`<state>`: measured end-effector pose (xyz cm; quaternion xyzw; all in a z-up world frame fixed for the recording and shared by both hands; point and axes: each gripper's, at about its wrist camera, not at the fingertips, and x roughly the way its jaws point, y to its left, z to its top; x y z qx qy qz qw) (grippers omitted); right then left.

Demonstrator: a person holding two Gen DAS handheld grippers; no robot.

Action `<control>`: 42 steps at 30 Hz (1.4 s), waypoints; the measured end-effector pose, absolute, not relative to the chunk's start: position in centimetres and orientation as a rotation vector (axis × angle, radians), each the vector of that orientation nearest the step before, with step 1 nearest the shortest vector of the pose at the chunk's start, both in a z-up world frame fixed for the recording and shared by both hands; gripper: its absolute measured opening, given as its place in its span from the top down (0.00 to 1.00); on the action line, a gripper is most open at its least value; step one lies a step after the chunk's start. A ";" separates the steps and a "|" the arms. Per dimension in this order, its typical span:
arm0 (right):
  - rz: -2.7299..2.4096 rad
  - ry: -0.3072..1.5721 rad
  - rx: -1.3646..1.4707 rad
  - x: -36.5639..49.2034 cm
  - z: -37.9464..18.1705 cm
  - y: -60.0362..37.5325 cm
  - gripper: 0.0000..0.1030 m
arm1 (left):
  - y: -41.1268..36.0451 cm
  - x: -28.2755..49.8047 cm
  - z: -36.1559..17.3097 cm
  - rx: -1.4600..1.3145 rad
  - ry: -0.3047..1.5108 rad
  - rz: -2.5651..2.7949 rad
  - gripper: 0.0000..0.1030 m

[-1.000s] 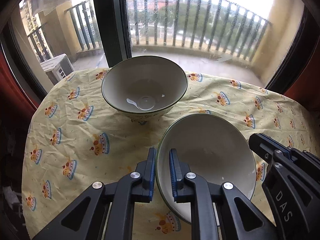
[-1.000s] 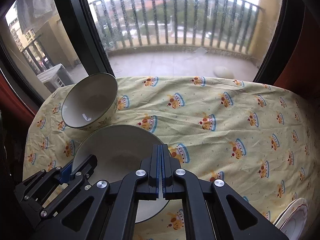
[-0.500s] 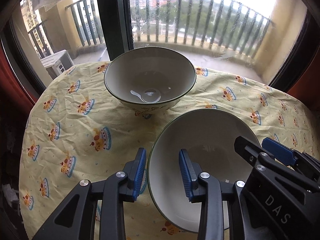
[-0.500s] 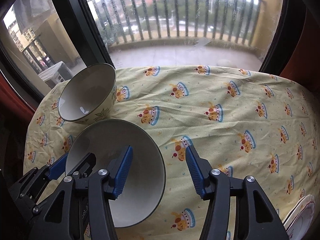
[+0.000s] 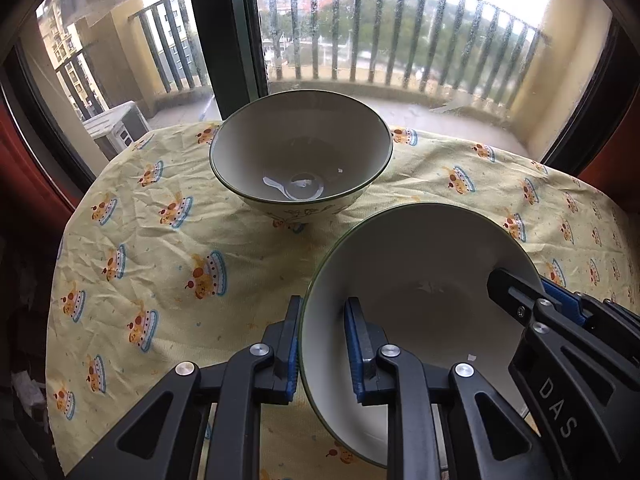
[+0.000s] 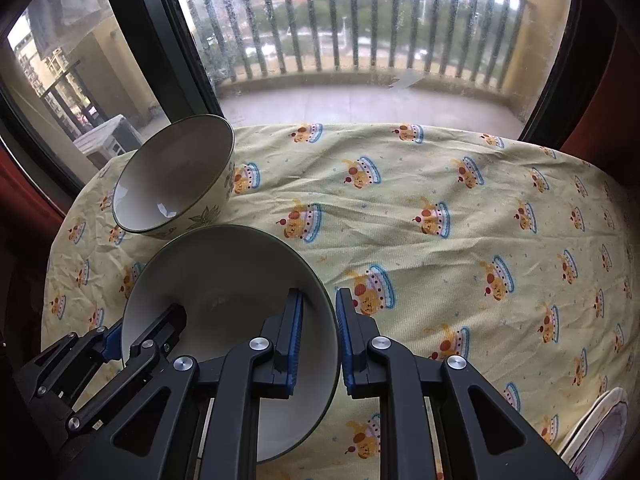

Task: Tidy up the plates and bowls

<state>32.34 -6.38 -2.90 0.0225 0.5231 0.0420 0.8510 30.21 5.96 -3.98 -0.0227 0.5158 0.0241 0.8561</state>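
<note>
A wide near bowl (image 5: 416, 288) with a green rim sits between both grippers; it also shows in the right wrist view (image 6: 224, 284). My left gripper (image 5: 322, 340) straddles its left rim, one finger outside, one inside, with a visible gap to the rim. My right gripper (image 6: 318, 336) straddles its right rim the same way. A deeper far bowl (image 5: 300, 160) with a leaf pattern stands behind on the tablecloth; it also shows in the right wrist view (image 6: 176, 176).
The round table carries a yellow cake-print cloth (image 6: 440, 208). A white plate stack (image 6: 600, 436) sits at the near right edge. A window and balcony railing lie behind the table's far edge.
Both grippers opened from shut, then narrowed around the near bowl's opposite rims. The right gripper shifted left onto the bowl's right rim. The left wrist view drew closer to both bowls.
</note>
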 end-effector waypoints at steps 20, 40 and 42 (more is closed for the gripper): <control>0.096 0.996 0.078 27.1 4.7 -11.0 0.80 | 1.2 24.8 3.4 -0.052 0.971 0.054 0.83; 0.132 0.952 0.080 18.4 7.4 -18.2 0.80 | -5.3 16.9 5.0 -0.051 0.937 0.054 0.83; 0.135 0.958 0.080 17.4 7.3 -18.8 0.80 | -5.9 16.1 4.8 -0.047 0.939 0.052 0.83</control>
